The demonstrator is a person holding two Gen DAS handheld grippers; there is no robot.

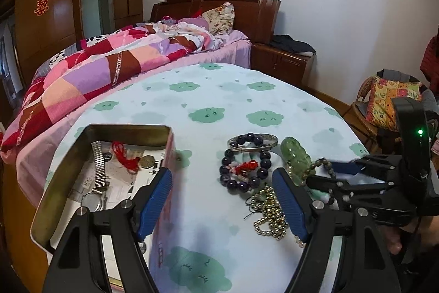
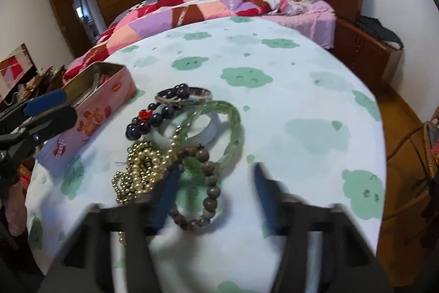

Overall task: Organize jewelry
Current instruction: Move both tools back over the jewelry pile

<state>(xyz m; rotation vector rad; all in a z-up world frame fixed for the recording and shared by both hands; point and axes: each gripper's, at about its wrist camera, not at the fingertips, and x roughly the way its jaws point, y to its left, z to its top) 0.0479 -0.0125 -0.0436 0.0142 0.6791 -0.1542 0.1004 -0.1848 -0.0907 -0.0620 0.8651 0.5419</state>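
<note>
Inside tin (image 1: 129,128), watch (image 1: 98,166): left view only; left tongs (image 1: 222,175) apart, right tongs (image 2: 216,169) apart.

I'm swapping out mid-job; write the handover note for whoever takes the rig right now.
Left gripper: open, empty, beside the tin.
Right gripper: blurred, astride the brown bead bracelet; grip unclear.
Done: watch and red cord lie in the tin.
To do: purple bead bracelet, silver bangle, green bracelet, gold bead strand and the brown one, all on the table.

Dark purple bead bracelet (image 1: 244,161), green-clouded cloth (image 1: 219,100)
</note>
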